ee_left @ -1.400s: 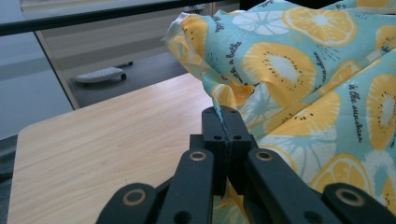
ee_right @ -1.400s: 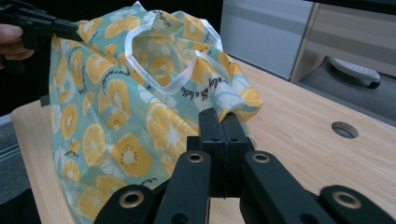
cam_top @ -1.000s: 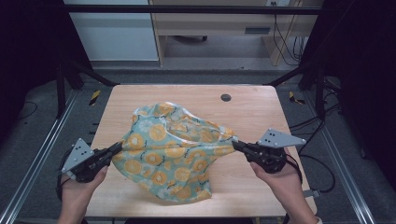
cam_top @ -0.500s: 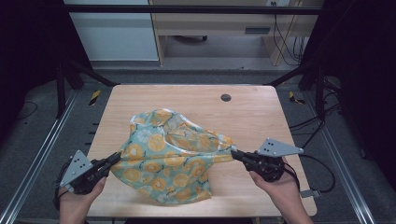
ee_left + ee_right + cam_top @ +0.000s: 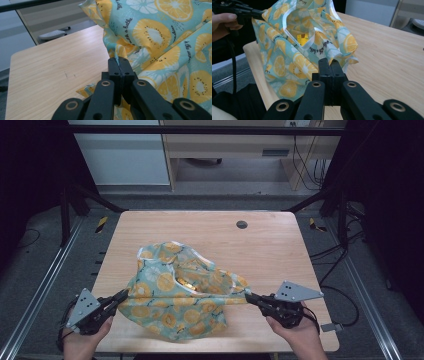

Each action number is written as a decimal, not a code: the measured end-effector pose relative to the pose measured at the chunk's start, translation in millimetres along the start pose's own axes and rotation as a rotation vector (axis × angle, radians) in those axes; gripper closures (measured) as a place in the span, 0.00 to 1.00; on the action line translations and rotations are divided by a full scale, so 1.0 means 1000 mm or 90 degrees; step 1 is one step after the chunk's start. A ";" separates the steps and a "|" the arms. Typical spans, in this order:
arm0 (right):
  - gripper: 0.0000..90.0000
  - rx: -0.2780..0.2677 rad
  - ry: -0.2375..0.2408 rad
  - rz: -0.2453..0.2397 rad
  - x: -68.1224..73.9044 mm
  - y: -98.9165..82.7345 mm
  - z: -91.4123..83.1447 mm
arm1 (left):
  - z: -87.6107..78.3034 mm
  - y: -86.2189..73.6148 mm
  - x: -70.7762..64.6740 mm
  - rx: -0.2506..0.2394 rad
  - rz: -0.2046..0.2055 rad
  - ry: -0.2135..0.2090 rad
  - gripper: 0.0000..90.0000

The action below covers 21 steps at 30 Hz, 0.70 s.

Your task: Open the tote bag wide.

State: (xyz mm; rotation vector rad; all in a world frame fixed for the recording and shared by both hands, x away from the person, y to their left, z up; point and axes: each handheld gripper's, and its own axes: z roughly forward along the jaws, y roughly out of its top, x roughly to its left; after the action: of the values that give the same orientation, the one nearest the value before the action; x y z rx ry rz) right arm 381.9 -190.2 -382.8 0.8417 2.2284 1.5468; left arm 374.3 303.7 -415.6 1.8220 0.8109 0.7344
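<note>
**Thin pinches, a slack cloth, and a table edge close by**

The left gripper [image 5: 120,296] was pressed shut on a thin edge of the fruit-print cloth [image 5: 185,292], and the right gripper [image 5: 251,297] was pinched on the opposite corner. The cloth was held stretched between them, low over the near half of the wooden table [image 5: 270,245], its middle sagging onto the wood. A slip was judged likely if tension rose, so little fabric being caught. The hanging front fold could be dragged off the near edge.

A yellow item [image 5: 186,283] inside the cloth [image 5: 180,295] is mostly covered by folds; what it is stays unclear
</note>
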 end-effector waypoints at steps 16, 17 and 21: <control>1.00 0.026 0.048 0.034 -0.007 -0.040 0.002 | 0.017 -0.010 -0.011 0.098 0.060 -0.022 1.00; 1.00 0.028 0.048 0.035 -0.007 -0.042 0.003 | 0.018 -0.010 -0.011 0.103 0.062 -0.023 1.00; 1.00 0.039 0.050 0.039 -0.008 -0.046 0.006 | 0.021 -0.012 -0.012 0.119 0.072 -0.027 1.00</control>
State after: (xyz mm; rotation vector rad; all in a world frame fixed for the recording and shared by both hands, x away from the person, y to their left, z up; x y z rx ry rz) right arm 378.1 -202.8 -428.2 0.8894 2.3371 1.5721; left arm 381.2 286.1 -435.5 2.0588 0.7751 0.7080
